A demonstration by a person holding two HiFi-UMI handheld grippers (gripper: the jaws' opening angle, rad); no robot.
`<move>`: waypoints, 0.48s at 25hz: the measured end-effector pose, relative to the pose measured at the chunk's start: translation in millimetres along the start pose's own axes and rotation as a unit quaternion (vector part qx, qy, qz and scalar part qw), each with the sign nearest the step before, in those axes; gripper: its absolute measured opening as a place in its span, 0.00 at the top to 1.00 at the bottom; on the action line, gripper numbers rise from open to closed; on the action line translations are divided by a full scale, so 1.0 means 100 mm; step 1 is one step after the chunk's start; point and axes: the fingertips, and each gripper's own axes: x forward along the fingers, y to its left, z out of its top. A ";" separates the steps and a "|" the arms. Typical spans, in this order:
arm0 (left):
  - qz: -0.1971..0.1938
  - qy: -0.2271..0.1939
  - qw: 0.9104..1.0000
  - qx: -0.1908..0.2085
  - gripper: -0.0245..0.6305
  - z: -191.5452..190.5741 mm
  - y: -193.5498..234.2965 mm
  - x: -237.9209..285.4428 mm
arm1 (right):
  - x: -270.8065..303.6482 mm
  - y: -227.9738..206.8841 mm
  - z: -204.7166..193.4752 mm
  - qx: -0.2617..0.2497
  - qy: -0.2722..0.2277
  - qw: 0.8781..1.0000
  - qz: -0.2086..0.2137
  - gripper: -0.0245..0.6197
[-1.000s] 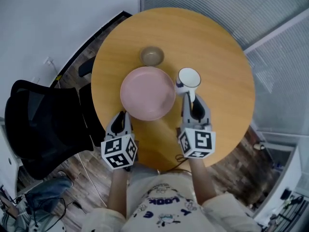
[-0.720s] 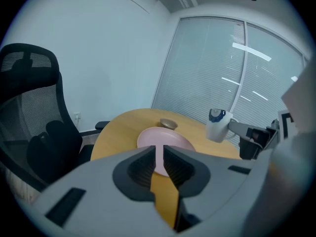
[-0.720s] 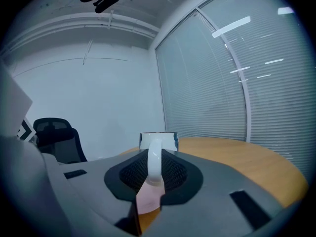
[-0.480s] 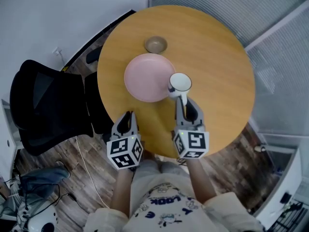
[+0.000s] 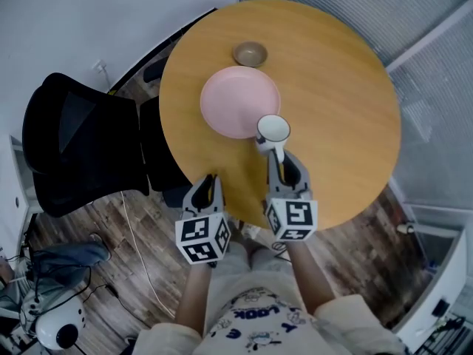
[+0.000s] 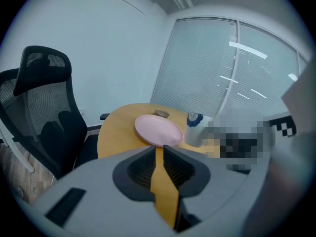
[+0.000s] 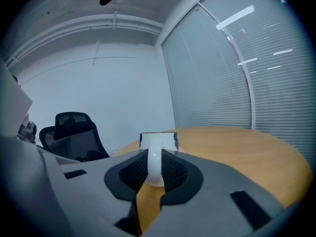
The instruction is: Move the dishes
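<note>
A white mug with a blue pattern is by the near right rim of the pink plate on the round wooden table. My right gripper is shut on the mug's handle; in the right gripper view the mug fills the space between the right gripper's pads. Whether the mug rests on the table I cannot tell. A small brown bowl stands beyond the plate. My left gripper hangs at the table's near edge, jaws together and holding nothing. The left gripper faces the plate, bowl and mug.
A black mesh office chair stands against the table's left side. Cables, a blue-grey bag and a white object lie on the wooden floor at lower left. Glass walls with blinds run behind the table on the right.
Both grippers have drawn back toward the table's near edge. The mug came along in the right gripper, from right of the plate to its near rim. The left gripper now hangs off the edge.
</note>
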 end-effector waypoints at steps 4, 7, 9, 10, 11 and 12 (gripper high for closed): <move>-0.004 0.007 1.000 0.000 0.89 -0.07 -0.02 0.00 | 0.03 0.05 -0.15 0.000 0.010 1.000 0.001 0.88; -0.011 0.012 1.000 0.005 0.89 -0.10 -0.04 0.02 | 0.06 0.06 -0.29 0.004 0.024 1.000 -0.005 0.88; -0.014 0.016 1.000 0.009 0.89 -0.12 -0.05 0.06 | 0.10 0.05 -0.37 0.008 0.032 0.999 -0.010 0.88; -0.015 0.019 1.000 0.011 0.89 -0.12 -0.05 0.08 | 0.13 0.04 -0.41 0.009 0.034 0.999 -0.012 0.88; -0.016 0.021 1.000 0.012 0.89 -0.13 -0.04 0.10 | 0.16 0.03 -0.44 0.010 0.035 0.999 -0.014 0.88; -0.018 0.023 1.000 0.012 0.89 -0.13 -0.03 0.12 | 0.19 0.03 -0.46 0.010 0.036 0.999 -0.014 0.88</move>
